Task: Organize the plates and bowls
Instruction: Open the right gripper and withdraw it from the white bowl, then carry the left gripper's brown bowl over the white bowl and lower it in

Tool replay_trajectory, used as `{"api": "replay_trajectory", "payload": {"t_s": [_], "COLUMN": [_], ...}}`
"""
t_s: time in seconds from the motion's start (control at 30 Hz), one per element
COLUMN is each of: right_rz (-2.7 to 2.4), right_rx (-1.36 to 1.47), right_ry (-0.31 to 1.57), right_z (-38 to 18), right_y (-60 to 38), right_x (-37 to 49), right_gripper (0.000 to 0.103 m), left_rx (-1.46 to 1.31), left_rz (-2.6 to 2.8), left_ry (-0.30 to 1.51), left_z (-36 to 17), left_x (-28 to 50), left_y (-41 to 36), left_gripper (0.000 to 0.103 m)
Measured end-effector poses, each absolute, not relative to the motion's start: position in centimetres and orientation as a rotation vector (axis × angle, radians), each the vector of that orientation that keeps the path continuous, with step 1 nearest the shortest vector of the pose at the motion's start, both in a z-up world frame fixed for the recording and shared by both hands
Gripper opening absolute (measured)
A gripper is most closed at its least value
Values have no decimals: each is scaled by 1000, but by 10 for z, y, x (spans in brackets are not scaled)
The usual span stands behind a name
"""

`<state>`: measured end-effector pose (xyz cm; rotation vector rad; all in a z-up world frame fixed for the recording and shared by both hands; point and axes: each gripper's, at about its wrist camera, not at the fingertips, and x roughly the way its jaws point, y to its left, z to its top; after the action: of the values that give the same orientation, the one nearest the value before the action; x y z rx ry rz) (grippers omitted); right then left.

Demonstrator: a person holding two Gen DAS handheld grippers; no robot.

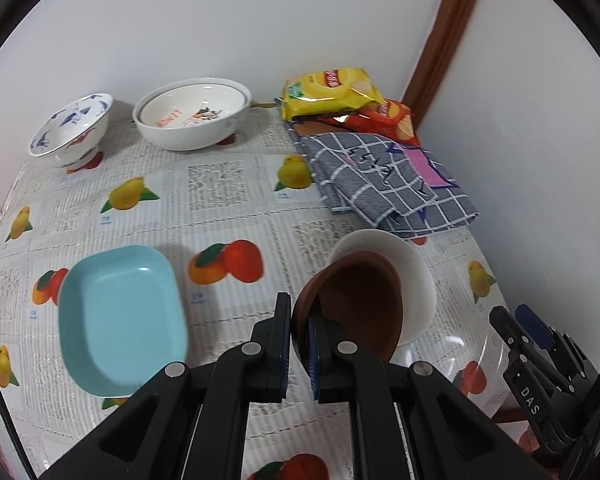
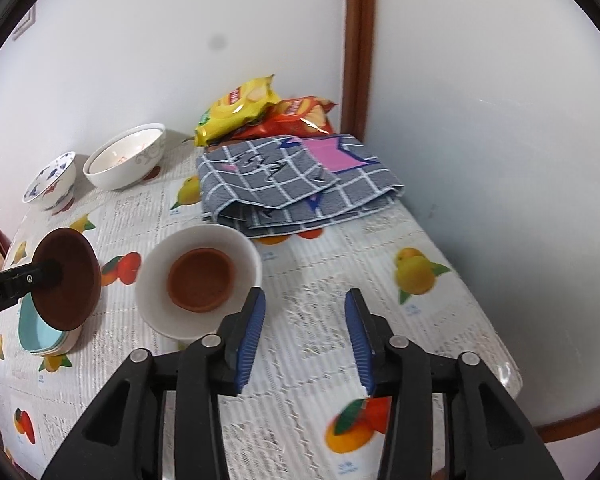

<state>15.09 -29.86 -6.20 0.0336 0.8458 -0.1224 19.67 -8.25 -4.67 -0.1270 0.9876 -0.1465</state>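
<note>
My left gripper [image 1: 299, 338] is shut on the rim of a brown bowl [image 1: 352, 304] and holds it tilted above the table, just left of a white bowl [image 1: 416, 280]. The right wrist view shows the held brown bowl [image 2: 70, 280] in the air, and a second brown bowl [image 2: 202, 280] sitting inside the white bowl [image 2: 156, 280]. A light blue rectangular dish [image 1: 120, 320] lies to the left, below the held bowl [image 2: 36, 330]. My right gripper [image 2: 305, 336] is open and empty, just right of the white bowl.
A blue-patterned bowl [image 1: 72, 128] and a large white bowl with a plate inside [image 1: 192, 116] stand at the back by the wall. A folded grey checked cloth [image 1: 384, 184] and yellow and red snack bags [image 1: 332, 92] fill the back right corner. The table edge [image 2: 512, 384] is near right.
</note>
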Motion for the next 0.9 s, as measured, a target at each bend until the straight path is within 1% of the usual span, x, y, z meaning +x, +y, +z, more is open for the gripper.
{"api": "replay_trajectory", "payload": {"t_s": [0.27, 0.5, 0.9], "right_rz": [-172, -214, -244], "right_rx": [38, 54, 48], "right_ry": [848, 873, 874], "right_z": [-64, -79, -91], "right_y": [-327, -348, -369], "right_x": [142, 143, 139], "right_gripper": [44, 44, 44], "left_rx": [-142, -145, -178], "left_rz": [-168, -175, -163], "left_ry": [1024, 1049, 1099], "left_z": [-61, -72, -96], "left_x": [212, 227, 254], "left_y": [-107, -124, -138], "left_gripper": [8, 9, 9]}}
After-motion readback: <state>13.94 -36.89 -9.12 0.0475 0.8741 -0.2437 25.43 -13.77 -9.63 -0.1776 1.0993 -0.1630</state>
